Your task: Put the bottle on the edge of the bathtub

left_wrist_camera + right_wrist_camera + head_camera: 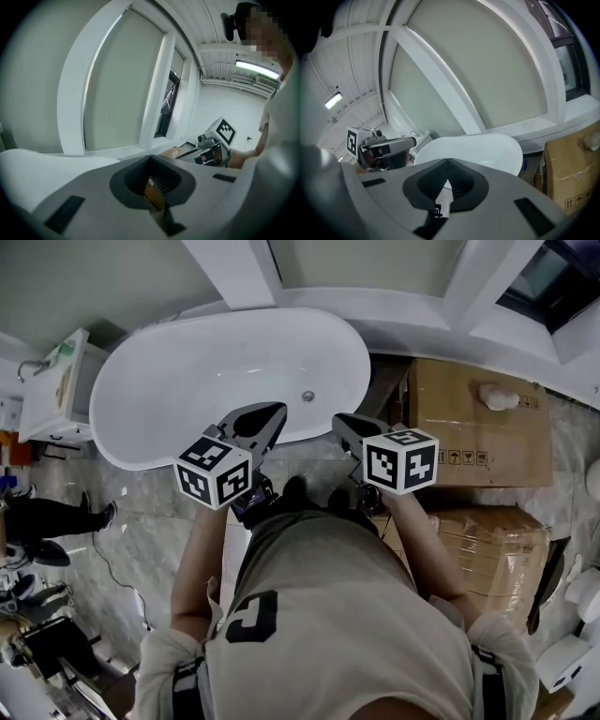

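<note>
The white oval bathtub (141,457) stands on the marble floor just ahead of me, empty, its drain showing; it also shows in the right gripper view (487,146). I can make out no bottle in any view. My left gripper (272,414) is held chest-high over the tub's near rim, its jaws shut with nothing between them (151,161). Beside it, my right gripper (339,421) points the same way, jaws shut and empty (448,164). Each gripper's camera sees the other: the right gripper (213,147) and the left gripper (386,147).
Two cardboard boxes (478,432) (492,540) stand right of the tub, a white lump (497,397) on the far one. A white sink cabinet (52,390) is at the left. Another person's legs (56,517) are at the left edge.
</note>
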A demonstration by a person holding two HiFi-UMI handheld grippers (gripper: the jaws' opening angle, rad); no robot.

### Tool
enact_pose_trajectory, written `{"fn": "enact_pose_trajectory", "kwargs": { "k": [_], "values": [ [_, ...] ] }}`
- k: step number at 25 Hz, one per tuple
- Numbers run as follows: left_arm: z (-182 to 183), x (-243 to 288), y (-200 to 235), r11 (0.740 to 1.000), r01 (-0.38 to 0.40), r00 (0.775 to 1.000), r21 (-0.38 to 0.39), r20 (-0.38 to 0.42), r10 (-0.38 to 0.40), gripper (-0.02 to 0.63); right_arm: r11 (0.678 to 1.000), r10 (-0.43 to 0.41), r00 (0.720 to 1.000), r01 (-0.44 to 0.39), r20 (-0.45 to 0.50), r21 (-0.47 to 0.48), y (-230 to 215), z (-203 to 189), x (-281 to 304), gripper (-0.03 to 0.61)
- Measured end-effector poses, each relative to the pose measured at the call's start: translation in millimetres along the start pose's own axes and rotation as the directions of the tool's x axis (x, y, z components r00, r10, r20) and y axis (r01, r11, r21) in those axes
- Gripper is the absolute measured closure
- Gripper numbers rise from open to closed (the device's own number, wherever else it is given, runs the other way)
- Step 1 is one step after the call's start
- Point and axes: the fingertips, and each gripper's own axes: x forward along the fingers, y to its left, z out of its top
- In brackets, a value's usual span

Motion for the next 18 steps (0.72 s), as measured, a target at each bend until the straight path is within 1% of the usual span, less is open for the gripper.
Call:
{"fn": "enact_pose_trajectory", "kwargs": {
  "k": [4,8,13,18],
  "values": [
    [-3.7,-1.3,9.2,1.000,0.006,1.000,0.007,-0.024,-0.006,0.557,1.000,-0.006,1.000,0.006,0.010,0.000,6.2,1.1,5.7,0.552],
    [-3.0,-9.3,21.1,1.000,0.016,1.000,0.002,0.001,-0.016,0.557,1.000,-0.006,1.000,0.006,0.003,-0.013,17.6,-0.8,19.7,0.552],
    [-14.9,-49.7,57.2,0.999,0.023,0.999,-0.029,0.032,-0.022,0.557,0.997,0.027,1.000,-0.028,-0.016,-0.066,68.3,-1.1,60.9,0.551],
    [-18.2,-95.3,97.1,0.998,0.035,0.996,-0.055,0.087,-0.030,0.557,0.993,0.047,0.998,-0.051,-0.042,-0.104,122.7,-2.0,107.8,0.551]
  ]
}}
